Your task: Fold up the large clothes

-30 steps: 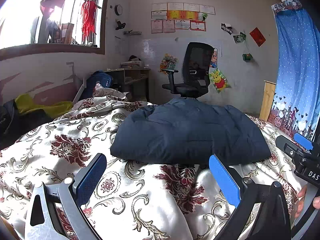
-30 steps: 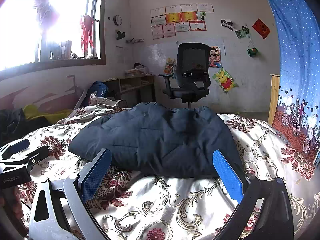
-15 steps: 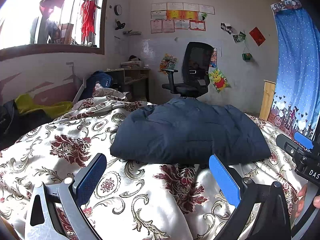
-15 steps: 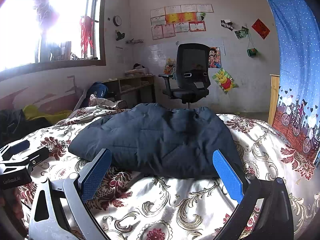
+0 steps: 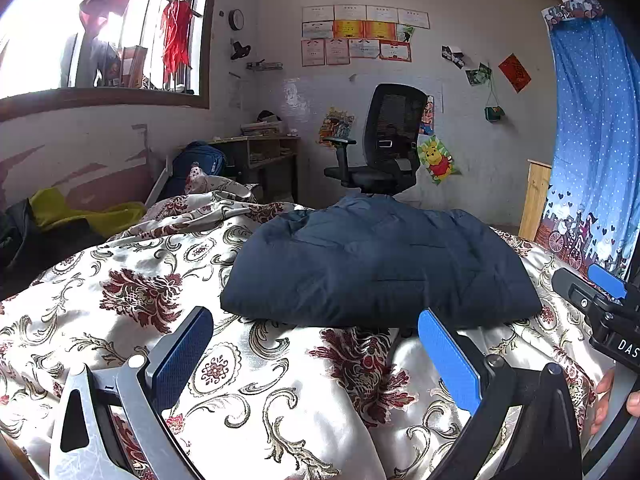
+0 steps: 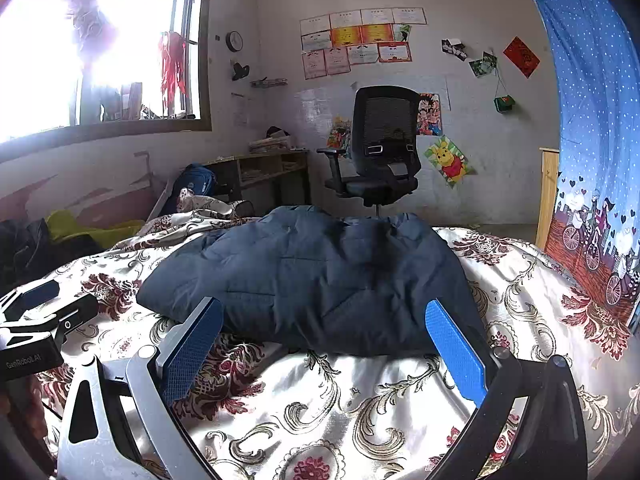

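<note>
A dark navy padded jacket (image 5: 376, 268) lies folded into a compact bundle on the floral bedspread (image 5: 248, 384); it also shows in the right wrist view (image 6: 320, 280). My left gripper (image 5: 316, 340) is open and empty, held over the bedspread just short of the jacket's near edge. My right gripper (image 6: 324, 336) is open and empty, its fingertips level with the jacket's near edge, not touching it. The right gripper shows at the right edge of the left wrist view (image 5: 600, 300), and the left gripper at the left edge of the right wrist view (image 6: 36, 320).
A black office chair (image 5: 384, 148) stands beyond the bed by the far wall. A wooden desk (image 5: 264, 160) and a blue backpack (image 5: 196, 168) are at the back left. A blue curtain (image 5: 592, 140) hangs at right. Yellow and dark clothes (image 5: 68, 216) lie at left.
</note>
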{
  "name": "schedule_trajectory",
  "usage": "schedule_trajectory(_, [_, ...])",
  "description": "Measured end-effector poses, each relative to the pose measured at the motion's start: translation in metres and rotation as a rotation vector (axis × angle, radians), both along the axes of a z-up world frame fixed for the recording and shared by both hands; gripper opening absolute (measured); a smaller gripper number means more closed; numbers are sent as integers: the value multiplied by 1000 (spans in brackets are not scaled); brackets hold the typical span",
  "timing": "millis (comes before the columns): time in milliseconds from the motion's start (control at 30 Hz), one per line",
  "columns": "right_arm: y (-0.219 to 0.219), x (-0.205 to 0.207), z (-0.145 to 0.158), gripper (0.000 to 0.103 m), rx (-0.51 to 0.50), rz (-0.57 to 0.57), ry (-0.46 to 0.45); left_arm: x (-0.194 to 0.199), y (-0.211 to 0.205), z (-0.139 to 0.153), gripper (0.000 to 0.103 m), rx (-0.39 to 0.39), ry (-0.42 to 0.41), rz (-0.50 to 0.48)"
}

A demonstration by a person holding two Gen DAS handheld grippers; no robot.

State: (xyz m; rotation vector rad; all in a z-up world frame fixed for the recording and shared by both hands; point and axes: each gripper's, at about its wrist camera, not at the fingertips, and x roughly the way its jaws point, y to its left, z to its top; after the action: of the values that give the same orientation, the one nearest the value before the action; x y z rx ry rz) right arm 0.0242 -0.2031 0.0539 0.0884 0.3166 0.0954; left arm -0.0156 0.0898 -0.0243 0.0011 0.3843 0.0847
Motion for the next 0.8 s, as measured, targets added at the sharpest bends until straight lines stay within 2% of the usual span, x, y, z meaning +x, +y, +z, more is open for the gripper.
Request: schedule_trajectory(800, [2,-1,-1,100,1,0,4,0,0,0,103,0,1,0])
